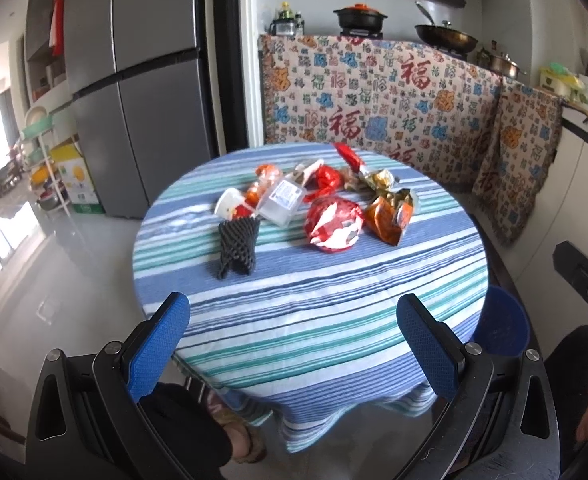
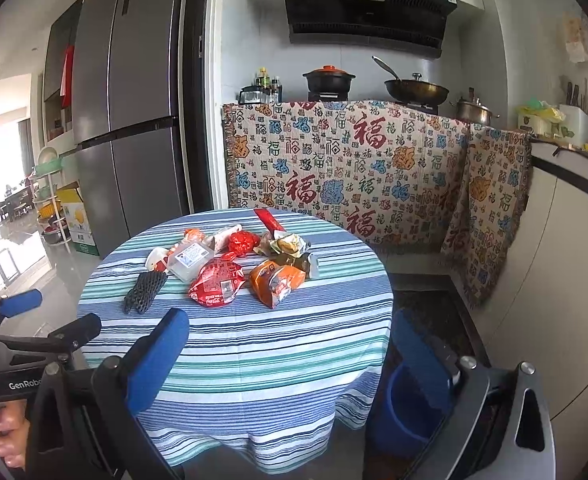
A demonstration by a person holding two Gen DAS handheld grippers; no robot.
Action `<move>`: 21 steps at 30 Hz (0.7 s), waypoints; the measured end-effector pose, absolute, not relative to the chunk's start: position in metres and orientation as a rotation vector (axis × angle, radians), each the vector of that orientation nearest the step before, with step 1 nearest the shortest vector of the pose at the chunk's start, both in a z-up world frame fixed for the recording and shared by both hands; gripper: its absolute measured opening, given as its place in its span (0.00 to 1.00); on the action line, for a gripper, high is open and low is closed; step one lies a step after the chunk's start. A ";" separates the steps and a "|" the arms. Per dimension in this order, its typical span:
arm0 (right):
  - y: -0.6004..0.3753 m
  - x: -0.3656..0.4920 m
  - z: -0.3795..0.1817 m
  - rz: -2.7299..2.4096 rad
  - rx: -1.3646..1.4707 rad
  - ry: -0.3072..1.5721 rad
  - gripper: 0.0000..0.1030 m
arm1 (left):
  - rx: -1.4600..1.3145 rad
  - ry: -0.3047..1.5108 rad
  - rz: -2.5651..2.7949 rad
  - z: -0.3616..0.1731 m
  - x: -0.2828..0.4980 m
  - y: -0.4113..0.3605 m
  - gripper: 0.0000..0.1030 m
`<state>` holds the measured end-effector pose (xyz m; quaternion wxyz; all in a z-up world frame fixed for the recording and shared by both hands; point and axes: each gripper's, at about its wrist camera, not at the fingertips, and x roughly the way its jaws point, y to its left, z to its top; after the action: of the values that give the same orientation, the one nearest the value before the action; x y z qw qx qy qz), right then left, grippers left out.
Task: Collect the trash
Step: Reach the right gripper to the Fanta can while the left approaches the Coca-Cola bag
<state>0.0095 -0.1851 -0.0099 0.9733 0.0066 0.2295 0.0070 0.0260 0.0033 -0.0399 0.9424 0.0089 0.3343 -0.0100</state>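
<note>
Several wrappers [image 1: 335, 222] on striped tablecloth [image 1: 313, 320]

Home kitchen: fridge [image 2: 134, 120], range hood [image 2: 365, 12], pots on stove [image 2: 329, 78].

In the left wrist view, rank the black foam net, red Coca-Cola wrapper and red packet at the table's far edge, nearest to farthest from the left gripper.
1. black foam net, near left of the pile.
2. red Coca-Cola wrapper, centre.
3. red packet, at the far edge.

The left gripper hangs open over the table's near side.
</note>
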 end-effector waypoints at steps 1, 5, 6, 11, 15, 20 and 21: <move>-0.186 0.014 -0.014 0.019 0.019 0.464 1.00 | 0.014 0.697 -0.023 -0.046 0.031 0.005 1.00; -0.188 0.042 -0.038 0.052 0.026 0.493 1.00 | 0.010 0.742 -0.019 -0.071 0.057 0.011 1.00; -0.187 0.052 -0.048 0.056 0.015 0.507 1.00 | 0.001 0.753 -0.026 -0.077 0.064 0.011 1.00; -0.184 0.104 -0.090 0.091 -0.041 0.602 1.00 | -0.046 0.824 -0.089 -0.106 0.102 0.004 1.00; -0.189 0.148 -0.122 0.134 -0.025 0.719 1.00 | -0.041 0.855 -0.117 -0.128 0.134 -0.006 1.00; -0.195 0.194 -0.153 0.163 0.010 0.821 1.00 | 0.008 0.896 -0.113 -0.154 0.177 -0.018 1.00; -0.195 0.201 -0.157 0.164 0.016 0.835 1.00 | 0.023 0.911 -0.116 -0.160 0.186 -0.021 1.00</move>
<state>0.2006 -0.1951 -0.1571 0.9109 0.0077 0.4049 0.0797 0.1862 -0.0212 -0.1602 0.8964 0.0110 0.4395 -0.0558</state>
